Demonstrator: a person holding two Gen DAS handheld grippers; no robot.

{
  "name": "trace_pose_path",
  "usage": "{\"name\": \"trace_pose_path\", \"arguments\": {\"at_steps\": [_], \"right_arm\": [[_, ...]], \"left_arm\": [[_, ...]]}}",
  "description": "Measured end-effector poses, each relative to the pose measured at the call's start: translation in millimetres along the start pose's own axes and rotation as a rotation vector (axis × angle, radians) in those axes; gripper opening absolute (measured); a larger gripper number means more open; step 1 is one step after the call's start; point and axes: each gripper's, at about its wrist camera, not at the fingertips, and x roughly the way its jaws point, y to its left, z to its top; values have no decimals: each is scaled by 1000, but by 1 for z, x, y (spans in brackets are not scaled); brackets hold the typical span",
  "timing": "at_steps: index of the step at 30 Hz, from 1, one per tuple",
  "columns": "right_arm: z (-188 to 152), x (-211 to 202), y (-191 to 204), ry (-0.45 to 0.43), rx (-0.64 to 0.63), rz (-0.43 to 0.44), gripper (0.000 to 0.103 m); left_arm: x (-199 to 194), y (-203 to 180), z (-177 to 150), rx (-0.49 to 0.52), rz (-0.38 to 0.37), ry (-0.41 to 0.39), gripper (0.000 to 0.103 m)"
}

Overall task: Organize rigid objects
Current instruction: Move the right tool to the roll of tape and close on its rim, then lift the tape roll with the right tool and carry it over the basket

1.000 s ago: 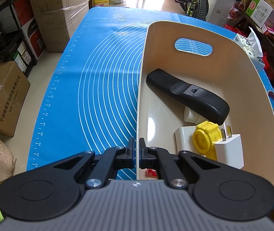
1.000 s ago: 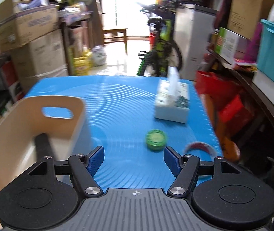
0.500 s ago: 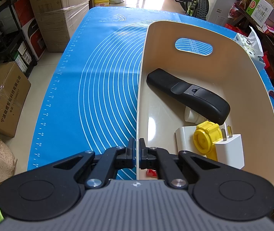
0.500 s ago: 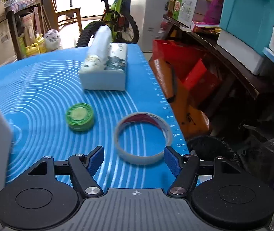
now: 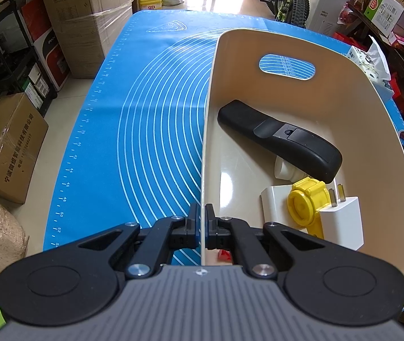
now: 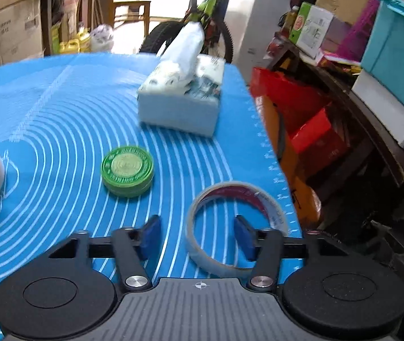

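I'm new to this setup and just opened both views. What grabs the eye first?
The cream plastic bin on the blue silicone mat stands out, its rim pinched by the left tongs; a black remote control lies inside it above a yellow plastic cap. In the right view, the right tongs are closing astride the near wall of a clear tape ring, with a green round tin beyond.

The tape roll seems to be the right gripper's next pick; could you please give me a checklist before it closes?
1. Left gripper clamped on the bin wall: ok.
2. Right gripper closing, one finger outside the tape roll, one inside its ring: ok.
3. Pads touching the near band: not ok, gaps show.
4. Green tin apart from the roll: ok.
5. Free room in the bin beside the black remote: ok.
6. Roll flat on the mat: ok.
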Motion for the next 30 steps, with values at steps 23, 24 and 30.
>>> {"name": "trace_pose_path", "arguments": {"at_steps": [23,24,30], "right_arm": [[0,-78,5,-182,-40,65,17],[1,-84,6,-194,-36,65,17],[7,-120,19,-241,-22,112,17]], "left_arm": [[0,1,0,-3,-4,2,5],[0,1,0,-3,-4,1,5],[1,0,0,-5,-6,2,5]]}}
